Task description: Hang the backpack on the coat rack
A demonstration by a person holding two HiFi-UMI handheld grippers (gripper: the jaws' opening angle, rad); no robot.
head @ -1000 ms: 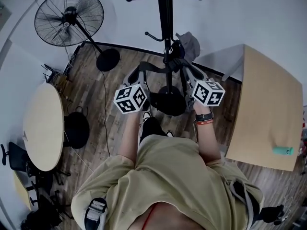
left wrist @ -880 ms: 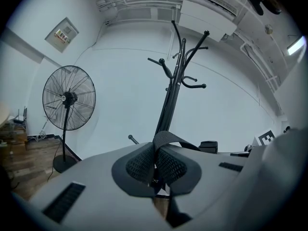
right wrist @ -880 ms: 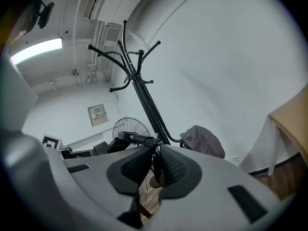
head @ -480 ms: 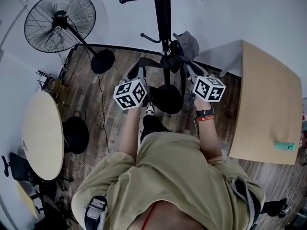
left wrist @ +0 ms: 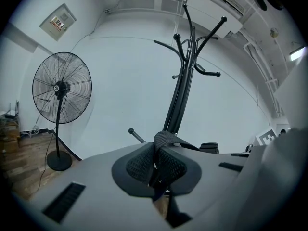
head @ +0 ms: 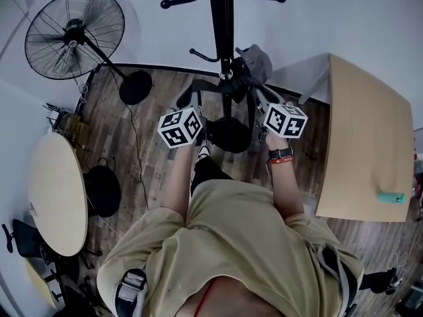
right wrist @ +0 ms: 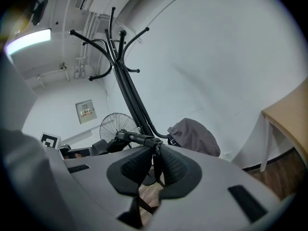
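**Backpack (right wrist: 195, 136) held by its straps at the coat rack (right wrist: 126, 88)**

The left claw (left wrist: 157, 163) is clamped on a black strap (left wrist: 165, 137). The right claw (right wrist: 155, 165) pinches another strap (right wrist: 156, 150). The grey backpack sits off the floor against the rack's pole, just beyond both claws. A standing fan (left wrist: 61, 88) is to the left.

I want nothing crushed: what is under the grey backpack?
Only wooden floor and the coat rack's round base show below the backpack; the spot directly beneath is covered by the backpack itself.
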